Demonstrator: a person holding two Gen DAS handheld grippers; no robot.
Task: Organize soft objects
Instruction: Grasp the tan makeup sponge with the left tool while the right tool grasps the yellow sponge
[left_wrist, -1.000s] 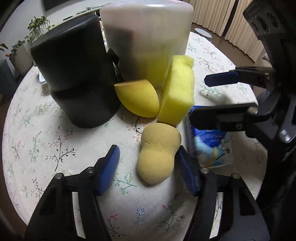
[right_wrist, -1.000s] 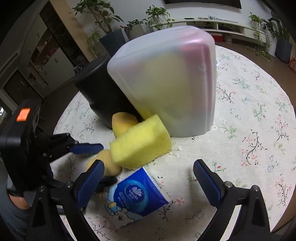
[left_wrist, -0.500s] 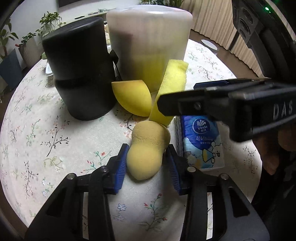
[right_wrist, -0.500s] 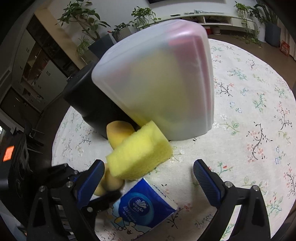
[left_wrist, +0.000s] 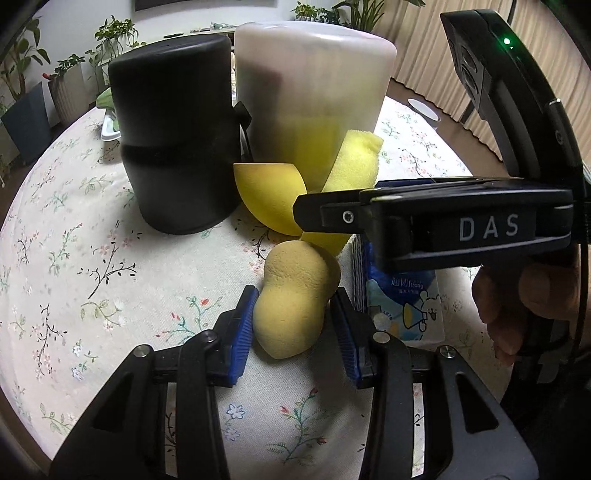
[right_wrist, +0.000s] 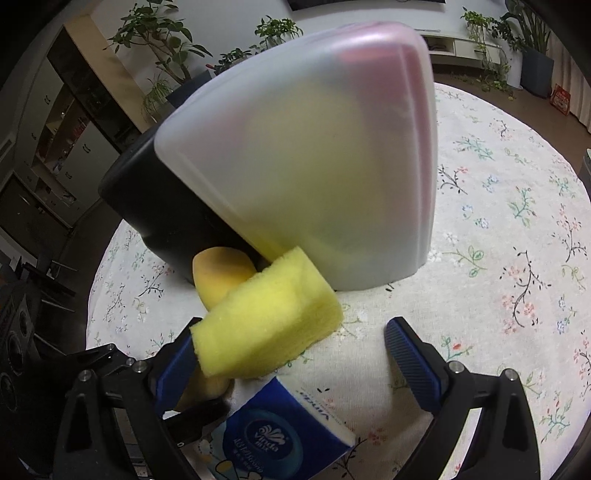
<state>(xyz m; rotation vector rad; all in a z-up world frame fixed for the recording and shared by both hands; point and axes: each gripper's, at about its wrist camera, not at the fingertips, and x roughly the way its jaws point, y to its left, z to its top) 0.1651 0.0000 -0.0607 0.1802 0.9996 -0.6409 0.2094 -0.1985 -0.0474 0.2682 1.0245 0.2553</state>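
A tan gourd-shaped sponge (left_wrist: 291, 295) lies on the flowered tablecloth, and my left gripper (left_wrist: 293, 332) is shut on its lower half, with a blue pad against each side. A yellow block sponge (right_wrist: 269, 325) leans against the translucent white bin (right_wrist: 314, 155). My right gripper (right_wrist: 291, 350) is open wide around the block, whose end touches the left finger. A yellow wedge sponge (left_wrist: 269, 195) rests between the black bin (left_wrist: 173, 129) and the white one. In the left wrist view the right gripper's finger (left_wrist: 424, 229) crosses in front of the block sponge (left_wrist: 354, 162).
A blue tissue pack (right_wrist: 273, 439) lies flat just below the block sponge, also seen in the left wrist view beside the tan sponge (left_wrist: 402, 306). A hand (left_wrist: 517, 295) holds the right gripper. The round table (left_wrist: 92, 277) shows bare cloth on its left side.
My left gripper closed from wide open onto the tan sponge. My right gripper moved forward until the yellow block sponge came between its open fingers.
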